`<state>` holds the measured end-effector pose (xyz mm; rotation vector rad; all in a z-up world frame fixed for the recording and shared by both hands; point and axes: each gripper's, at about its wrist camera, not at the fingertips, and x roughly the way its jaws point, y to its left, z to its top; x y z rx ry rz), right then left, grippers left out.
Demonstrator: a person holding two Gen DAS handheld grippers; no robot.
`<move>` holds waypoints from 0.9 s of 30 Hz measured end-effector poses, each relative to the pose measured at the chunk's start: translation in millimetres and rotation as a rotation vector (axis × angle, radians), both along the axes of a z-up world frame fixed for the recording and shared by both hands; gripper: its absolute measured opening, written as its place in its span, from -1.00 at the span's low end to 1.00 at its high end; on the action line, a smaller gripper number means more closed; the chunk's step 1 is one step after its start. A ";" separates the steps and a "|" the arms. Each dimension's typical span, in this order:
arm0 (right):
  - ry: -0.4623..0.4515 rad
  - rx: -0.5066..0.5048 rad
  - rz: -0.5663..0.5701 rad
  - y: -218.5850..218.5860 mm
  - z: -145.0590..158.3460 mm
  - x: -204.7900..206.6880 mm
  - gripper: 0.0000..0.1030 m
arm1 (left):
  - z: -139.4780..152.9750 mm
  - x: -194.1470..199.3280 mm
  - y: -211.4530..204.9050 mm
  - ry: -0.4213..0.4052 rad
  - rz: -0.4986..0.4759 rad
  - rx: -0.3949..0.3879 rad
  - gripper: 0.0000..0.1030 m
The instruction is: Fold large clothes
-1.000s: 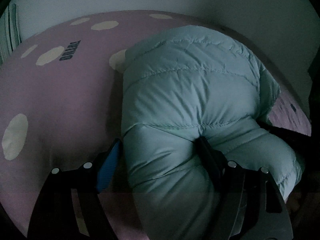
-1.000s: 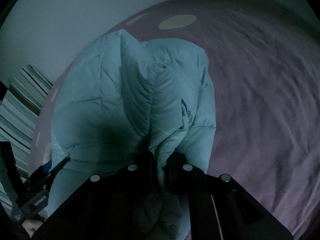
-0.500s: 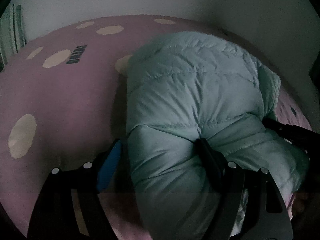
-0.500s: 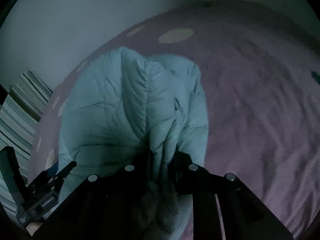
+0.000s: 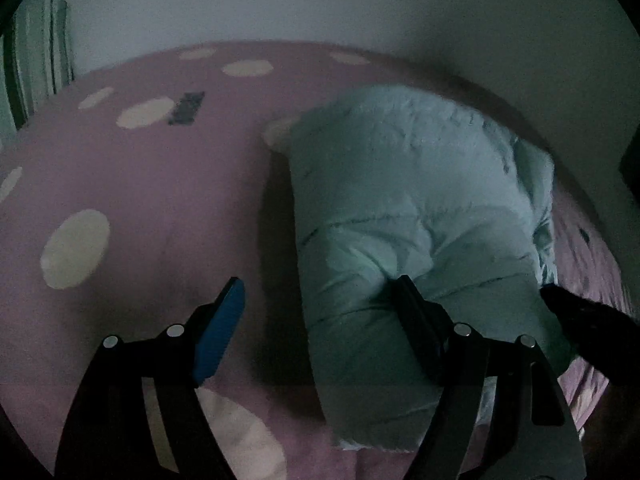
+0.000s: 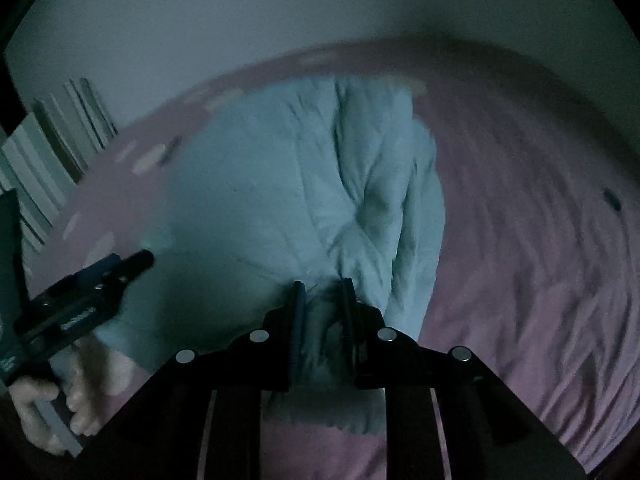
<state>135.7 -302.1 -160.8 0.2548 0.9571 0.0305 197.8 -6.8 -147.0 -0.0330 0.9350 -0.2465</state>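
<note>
A pale blue puffer jacket (image 5: 400, 200) lies bundled on the pink bed (image 5: 160, 200). My left gripper (image 5: 320, 284) is open wide over the jacket's near left edge. Its right finger (image 5: 416, 320) dents the padding, and its blue-padded left finger (image 5: 222, 320) stands off the fabric. In the right wrist view the jacket (image 6: 280, 184) fills the middle, and my right gripper (image 6: 323, 286) stands narrow, with a bunched fold filling the gap between its pads. The left gripper (image 6: 100, 280) shows at the left there, held by a hand (image 6: 80, 412). The right gripper's tip (image 5: 568, 308) pokes in at the jacket's right side.
The pink bed sheet (image 6: 520, 260) has pale round spots (image 5: 76, 248) and wrinkles on its right half. A plain wall (image 5: 320, 0) runs behind the bed. Striped fabric (image 6: 48, 152) hangs at the far left edge.
Both grippers have drawn back and risen a little. The left blue pad, earlier against the jacket's edge, now stands apart from it. The right jaws have widened slightly around the fold.
</note>
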 end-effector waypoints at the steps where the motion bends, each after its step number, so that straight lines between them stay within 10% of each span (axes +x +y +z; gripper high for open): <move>1: 0.009 0.000 -0.007 -3.4 -6.9 4.1 -0.66 | -2.1 0.9 -1.9 0.001 -0.005 0.005 0.49; 17: 0.006 -0.007 -0.031 -1.4 -26.1 1.2 -0.66 | -30.7 17.1 -9.6 0.057 -0.028 0.028 0.50; 27: -0.078 0.003 -0.030 -15.5 18.7 -18.0 -0.59 | 20.4 7.0 3.0 -0.020 -0.017 0.014 0.48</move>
